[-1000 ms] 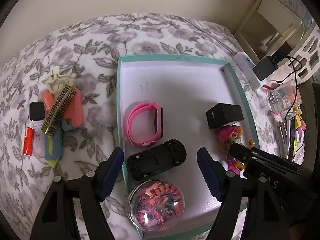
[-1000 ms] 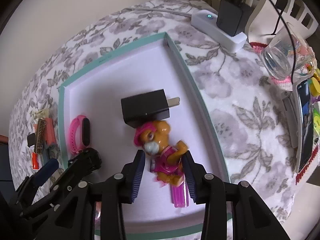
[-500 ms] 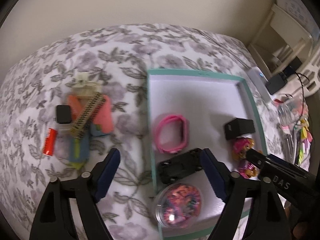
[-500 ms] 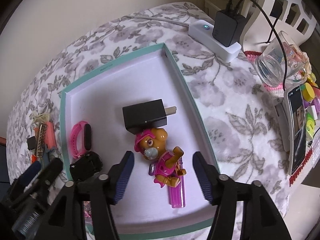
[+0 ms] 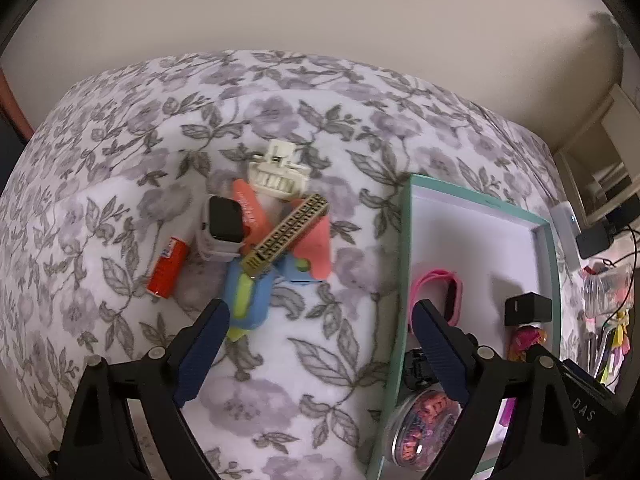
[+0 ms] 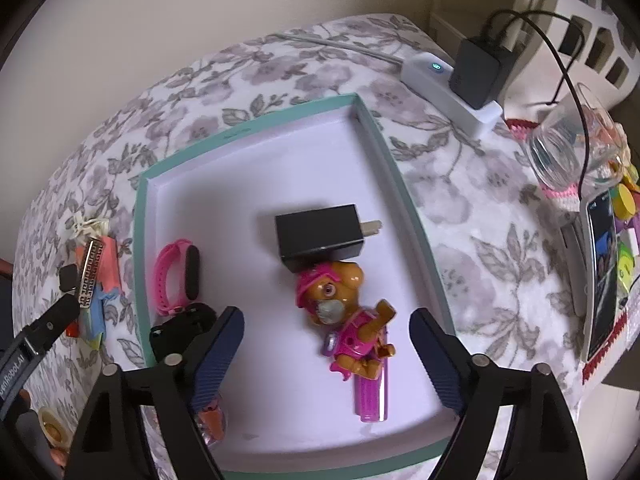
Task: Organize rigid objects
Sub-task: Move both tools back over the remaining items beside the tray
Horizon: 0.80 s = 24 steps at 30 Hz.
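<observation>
A teal-rimmed white tray [image 5: 404, 264] [image 6: 138, 248] lies on the floral cloth. My left gripper [image 5: 318, 320] hangs over bare cloth left of the tray, its jaws opening with nothing between them. Just beyond it is a pile: a smartwatch [image 5: 222, 226], a red tube [image 5: 166, 268], a gold comb [image 5: 286, 236], a white hair claw [image 5: 280, 172] and a blue-green toy [image 5: 248, 300]. My right gripper [image 6: 326, 318] is over the tray, jaws opening. The toy dog [image 6: 344, 312] lies between its fingers untouched, beside a black charger [image 6: 320, 236]. A pink band [image 6: 176, 280] and a black toy car [image 6: 180, 328] are also in the tray.
A clear ball of coloured bits [image 5: 424, 432] sits in the tray's near left corner, a purple tube [image 6: 370, 396] under the dog. Right of the tray are a power strip with adapter [image 6: 452, 80], a glass [image 6: 568, 152] and a phone [image 6: 602, 272]. A wall rises behind.
My left gripper has swung left from over the tray to the cloth by the pile, widening. The right gripper's jaws have spread away from the toy dog, which stays in the tray.
</observation>
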### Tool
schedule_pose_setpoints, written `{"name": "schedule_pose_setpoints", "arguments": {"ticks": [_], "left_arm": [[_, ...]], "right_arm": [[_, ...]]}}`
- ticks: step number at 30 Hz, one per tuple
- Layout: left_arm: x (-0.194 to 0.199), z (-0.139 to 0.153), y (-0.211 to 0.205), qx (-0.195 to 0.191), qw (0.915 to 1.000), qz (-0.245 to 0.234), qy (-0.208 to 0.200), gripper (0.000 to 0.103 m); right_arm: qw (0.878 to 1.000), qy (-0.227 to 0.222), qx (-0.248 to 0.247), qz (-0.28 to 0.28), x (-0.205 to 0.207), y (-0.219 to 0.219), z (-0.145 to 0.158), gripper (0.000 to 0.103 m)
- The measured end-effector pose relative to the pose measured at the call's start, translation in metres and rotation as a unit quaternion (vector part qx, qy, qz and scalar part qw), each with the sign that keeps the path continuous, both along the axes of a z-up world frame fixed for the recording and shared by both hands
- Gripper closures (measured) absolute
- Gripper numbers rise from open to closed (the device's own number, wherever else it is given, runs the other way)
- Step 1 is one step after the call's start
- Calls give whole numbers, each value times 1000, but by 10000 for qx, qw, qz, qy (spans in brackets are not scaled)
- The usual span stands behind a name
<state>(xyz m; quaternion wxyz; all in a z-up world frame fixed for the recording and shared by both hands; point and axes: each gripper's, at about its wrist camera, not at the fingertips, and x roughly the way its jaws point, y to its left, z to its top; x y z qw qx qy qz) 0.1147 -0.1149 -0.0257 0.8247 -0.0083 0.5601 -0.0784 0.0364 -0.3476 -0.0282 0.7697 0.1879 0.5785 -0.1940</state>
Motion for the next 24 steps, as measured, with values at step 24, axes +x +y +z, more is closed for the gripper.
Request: {"name": "schedule_pose_setpoints", "arguments": {"ticks": [24], "left_arm": [[18,-1,96,-288,9915,1228,317,9]], "right_arm": [[9914,-646,108,1133,29,88,12,0]]}}
